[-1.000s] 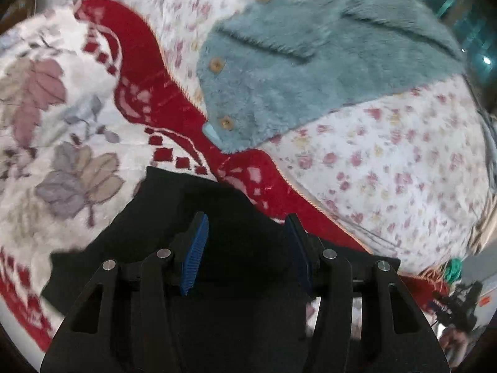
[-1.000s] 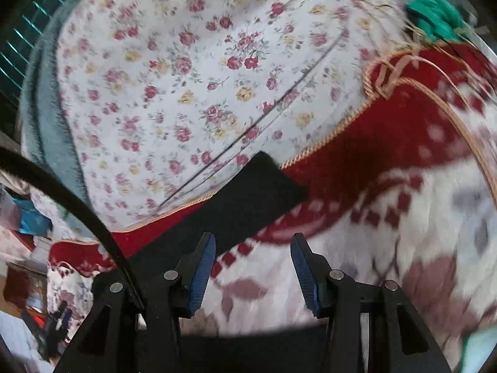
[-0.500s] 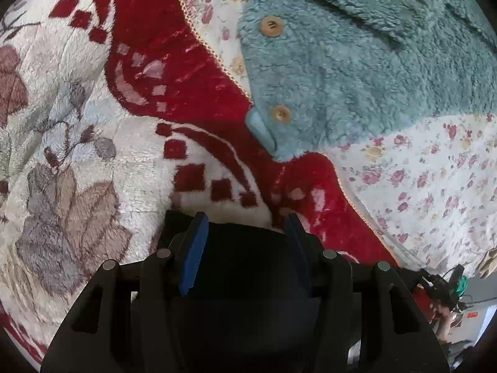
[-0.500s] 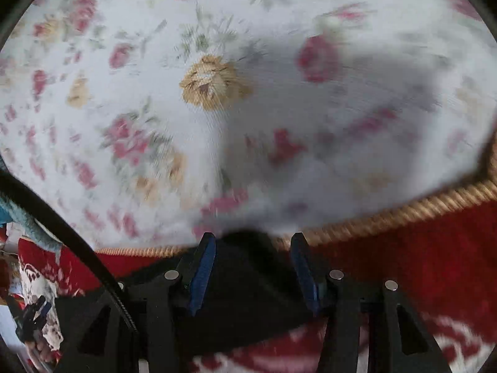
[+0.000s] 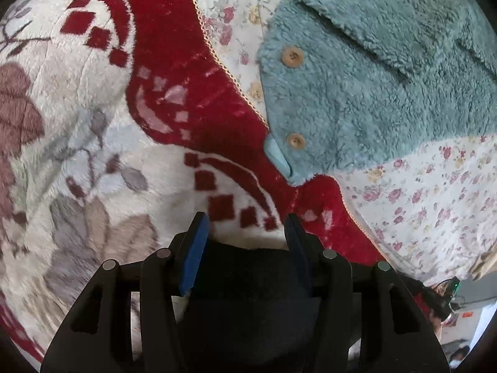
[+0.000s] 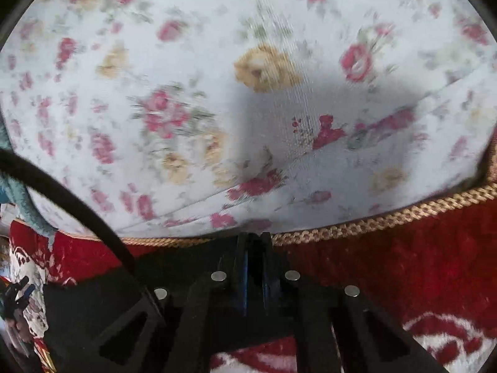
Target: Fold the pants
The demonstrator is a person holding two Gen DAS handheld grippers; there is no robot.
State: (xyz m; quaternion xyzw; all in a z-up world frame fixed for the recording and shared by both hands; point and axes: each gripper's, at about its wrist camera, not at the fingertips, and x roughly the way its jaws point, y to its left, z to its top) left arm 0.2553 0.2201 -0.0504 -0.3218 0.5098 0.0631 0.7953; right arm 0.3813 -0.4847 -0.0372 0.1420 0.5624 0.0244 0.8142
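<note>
The black pants (image 5: pixel 248 279) lie on a red-and-white plush blanket (image 5: pixel 77 124). My left gripper (image 5: pixel 247 220) hangs low over their edge, its blue-padded fingers (image 5: pixel 194 258) apart, with black cloth lying between and under them. In the right wrist view the pants (image 6: pixel 93 304) stretch off to the left along the blanket's gold-corded hem. My right gripper (image 6: pixel 253 236) sits at that hem with its fingers pressed together on the black cloth.
A teal fleece jacket (image 5: pixel 372 93) with wooden buttons lies on the floral sheet (image 6: pixel 217 93) beyond the blanket. A black cable (image 6: pixel 62 192) crosses the left of the right wrist view. Room clutter shows past the bed's edge (image 5: pixel 447 298).
Both grippers have come down close to the bed. The right jaws, open before, have closed on the pants' edge. The left gripper slid to the pants' far edge, still open.
</note>
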